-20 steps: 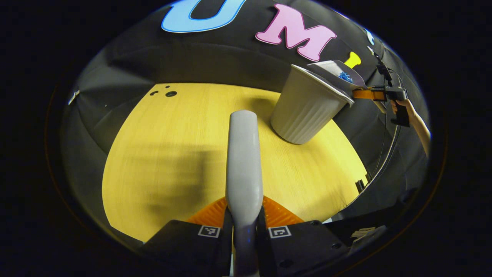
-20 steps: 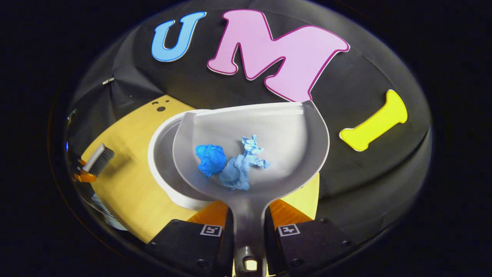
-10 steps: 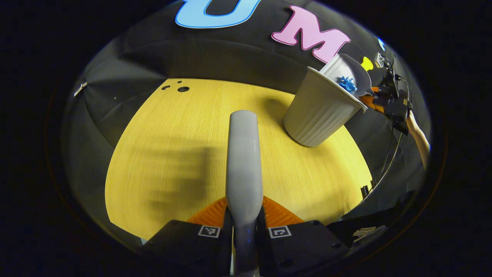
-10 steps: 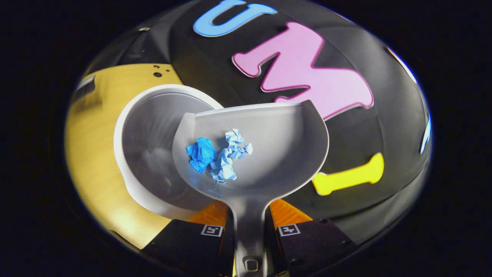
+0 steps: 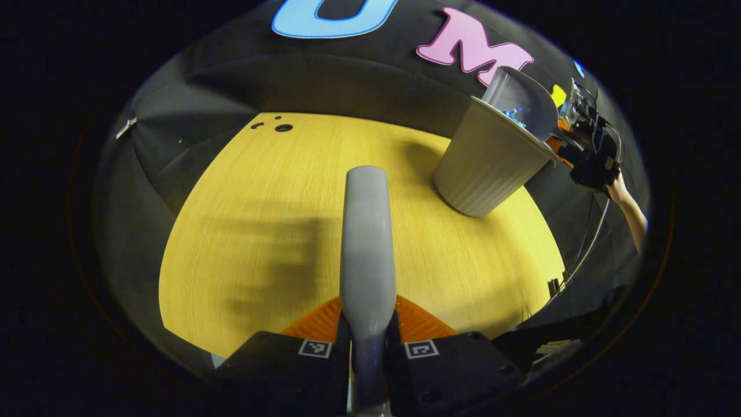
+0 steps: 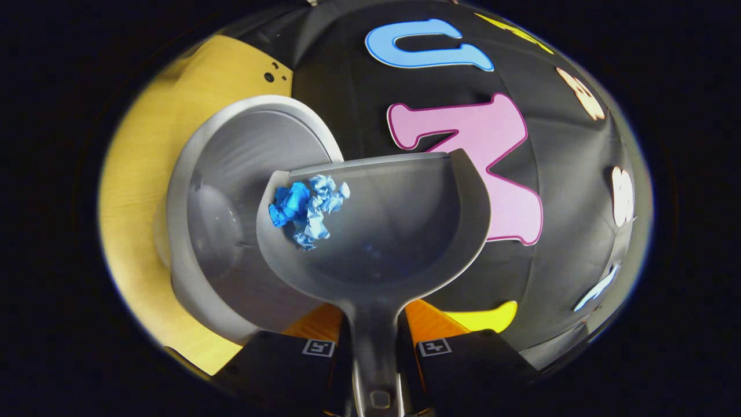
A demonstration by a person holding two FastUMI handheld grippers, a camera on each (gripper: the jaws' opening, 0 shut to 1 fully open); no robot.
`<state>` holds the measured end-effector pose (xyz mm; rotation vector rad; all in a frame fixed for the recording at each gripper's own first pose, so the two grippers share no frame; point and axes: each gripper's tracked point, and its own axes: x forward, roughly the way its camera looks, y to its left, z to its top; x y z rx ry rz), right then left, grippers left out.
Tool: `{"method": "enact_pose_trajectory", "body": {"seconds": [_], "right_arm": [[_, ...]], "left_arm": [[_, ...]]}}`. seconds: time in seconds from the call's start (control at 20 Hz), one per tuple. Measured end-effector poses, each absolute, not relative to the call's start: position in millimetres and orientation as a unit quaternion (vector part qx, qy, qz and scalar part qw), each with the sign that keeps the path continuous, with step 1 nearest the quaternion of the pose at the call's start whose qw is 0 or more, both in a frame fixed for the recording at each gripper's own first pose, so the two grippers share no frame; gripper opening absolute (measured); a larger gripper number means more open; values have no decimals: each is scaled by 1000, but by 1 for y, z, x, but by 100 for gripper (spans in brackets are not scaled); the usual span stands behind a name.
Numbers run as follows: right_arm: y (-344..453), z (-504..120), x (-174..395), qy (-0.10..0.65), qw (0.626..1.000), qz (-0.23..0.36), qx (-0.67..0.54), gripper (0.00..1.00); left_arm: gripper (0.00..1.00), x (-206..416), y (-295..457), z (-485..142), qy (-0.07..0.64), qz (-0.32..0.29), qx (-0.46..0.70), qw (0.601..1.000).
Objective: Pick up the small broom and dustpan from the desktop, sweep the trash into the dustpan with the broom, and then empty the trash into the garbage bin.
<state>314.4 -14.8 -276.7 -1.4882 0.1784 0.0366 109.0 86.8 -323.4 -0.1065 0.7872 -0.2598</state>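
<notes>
Yellow wooden desktop (image 5: 260, 220) stretches ahead of the left gripper (image 5: 368, 341), whose two fingers are clamped on the grey broom (image 5: 367, 243) handle pointing forward. Ahead and to its right stands the grey garbage bin (image 5: 492, 162). The right gripper (image 6: 375, 341) grips the dustpan (image 6: 405, 231) by its handle, tilted over the bin's (image 6: 231, 174) opening; blue crumpled trash (image 6: 304, 202) lies at the pan's left edge.

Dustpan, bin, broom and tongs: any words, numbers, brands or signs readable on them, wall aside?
Dustpan, bin, broom: no words, numbers or brands.
On the left tongs and right tongs: black-and-white square markers, a code pattern, no letters.
</notes>
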Motion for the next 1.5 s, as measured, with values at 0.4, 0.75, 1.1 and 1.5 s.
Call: {"method": "enact_pose_trajectory", "body": {"seconds": [0.4,0.75,1.1,1.5], "right_arm": [[-1,-269,315,27,672,17,-740,37],[-6,-272,318,47,694,26,-718,37],[-10,-260,309,125,815,29,-565,37],[-20,-248,272,225,933,12,-279,37]], "left_arm": [[31,107,83,-322,374,-119,-70,917],[31,102,79,-324,371,-120,-62,919],[31,102,91,-313,357,-99,-75,926],[31,93,92,-289,329,-105,-75,936]]}}
